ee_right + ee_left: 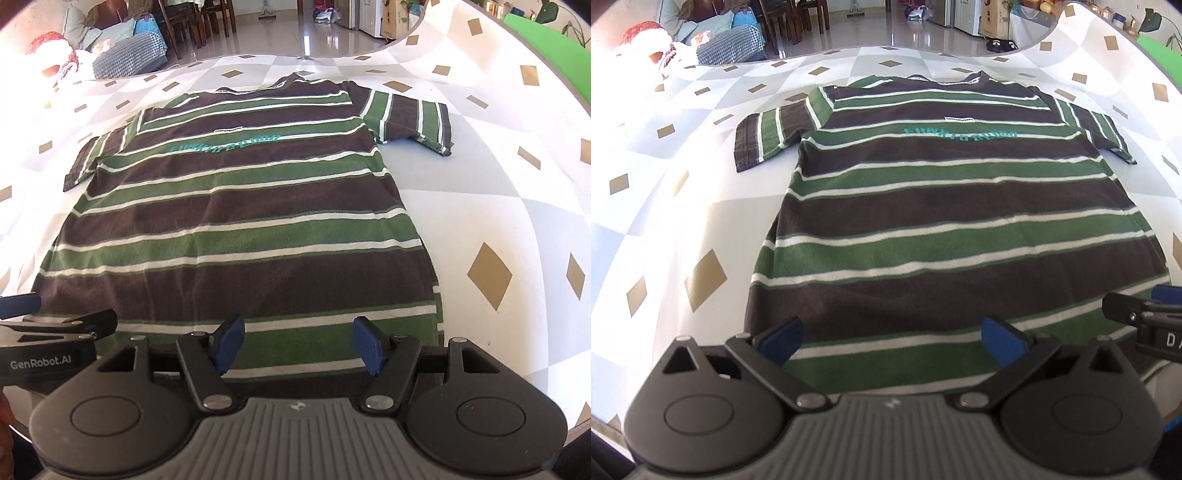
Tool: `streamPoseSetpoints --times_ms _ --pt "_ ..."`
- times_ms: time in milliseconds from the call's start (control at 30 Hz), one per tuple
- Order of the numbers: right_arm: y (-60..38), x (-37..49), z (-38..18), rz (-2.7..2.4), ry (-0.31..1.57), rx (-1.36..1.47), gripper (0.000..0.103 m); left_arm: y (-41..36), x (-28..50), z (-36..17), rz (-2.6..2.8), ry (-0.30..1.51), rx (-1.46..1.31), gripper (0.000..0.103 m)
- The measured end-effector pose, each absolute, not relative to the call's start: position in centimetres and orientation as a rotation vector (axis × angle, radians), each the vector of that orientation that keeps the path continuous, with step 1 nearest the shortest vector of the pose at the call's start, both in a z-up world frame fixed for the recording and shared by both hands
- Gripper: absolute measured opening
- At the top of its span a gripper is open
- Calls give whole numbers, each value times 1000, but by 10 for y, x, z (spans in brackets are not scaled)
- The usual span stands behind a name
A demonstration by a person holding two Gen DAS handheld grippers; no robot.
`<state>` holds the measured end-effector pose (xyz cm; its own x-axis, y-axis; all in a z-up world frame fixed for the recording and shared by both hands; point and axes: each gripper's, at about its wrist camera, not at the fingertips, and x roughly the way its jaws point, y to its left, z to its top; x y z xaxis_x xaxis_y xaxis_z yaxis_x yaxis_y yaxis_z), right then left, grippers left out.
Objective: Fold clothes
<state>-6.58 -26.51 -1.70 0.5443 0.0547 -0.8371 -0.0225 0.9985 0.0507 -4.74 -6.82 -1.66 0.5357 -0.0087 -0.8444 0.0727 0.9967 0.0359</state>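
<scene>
1. We hold both grippers low over the hem end of the t-shirt point(945, 221), the left gripper point(892, 341) toward its left half and the right gripper point(297, 345) toward its right half; each has its jaws spread wide with nothing between the blue pads
2. As we judge it, any grip here goes best with the pads brought down flat to the cloth at matching points on the hem, both layers pinched together, so the striped bands stay level when lifted
3. We keep the two grippers apart; they sit close side by side, and each shows at the edge of the other's view
4. The t-shirt lies spread flat and face up on the patterned tablecloth point(701, 206), collar at the far end, both short sleeves out to the sides, hem nearest us
5. It carries broad brown and green bands with thin white lines, teal lettering across the chest and a small white label above it; the cloth looks soft and nearly free of wrinkles, no fold showing
</scene>
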Motion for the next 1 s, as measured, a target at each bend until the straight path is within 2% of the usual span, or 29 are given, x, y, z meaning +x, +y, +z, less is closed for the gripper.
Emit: streamPoseSetpoints --times_ms 200,300,1000 --pt "-265 -55 -8 90 896 30 60 -68 -20 -18 -42 994 12 103" --pt "-272 -41 -19 46 933 51 57 -68 -12 -22 -38 994 7 103" --pt "-293 -26 -24 -105 950 43 54 -48 2 -32 66 1030 -40 103"
